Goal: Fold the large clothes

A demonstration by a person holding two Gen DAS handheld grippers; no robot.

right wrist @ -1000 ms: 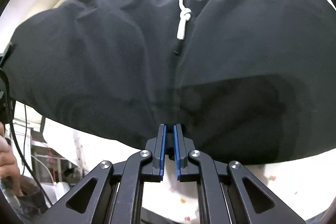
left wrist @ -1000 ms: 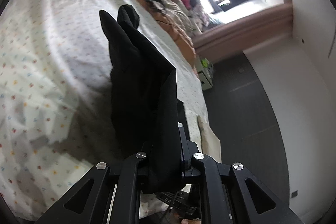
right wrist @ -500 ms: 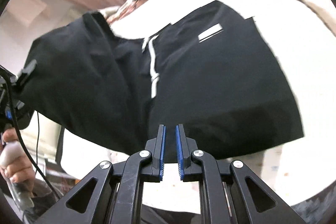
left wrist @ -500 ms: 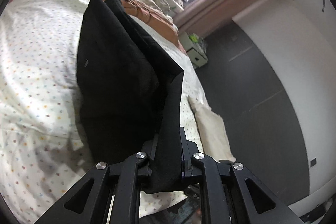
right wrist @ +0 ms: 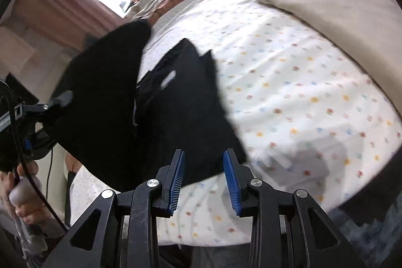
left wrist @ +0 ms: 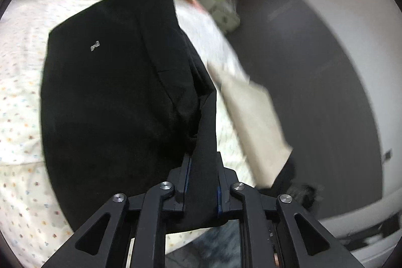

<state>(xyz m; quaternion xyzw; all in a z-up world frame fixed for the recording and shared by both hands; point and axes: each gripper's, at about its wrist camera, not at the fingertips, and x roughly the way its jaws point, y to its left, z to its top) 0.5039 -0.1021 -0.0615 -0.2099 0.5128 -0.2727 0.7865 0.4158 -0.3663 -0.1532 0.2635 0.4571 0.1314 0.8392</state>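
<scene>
Left wrist view gives us the left tongs with a strip of the black fabric garment running between their blue-lined pads; the jaws are opening a little, yet the cloth fills the narrow gap and both pads touch it, so we count it as gripped. From there the garment spreads away over the bed, whose white sheet is dotted with small coloured flowers. A small silver logo shows on the upper part of the cloth. A folded beige cloth lies along the bed's right edge in this picture, beside the dark floor. This picture is blurred by motion.

From the right wrist view we see the right tongs with jaws opening, standing well apart. The garment's near edge lies behind the gap, and neither pad presses on it, so we see nothing held. The garment rests on the sheet towards the bed's left edge in this picture, one part raised to the left tongs at the far left, where a person's hand grips the handle. A white label shows on the black cloth.
</scene>
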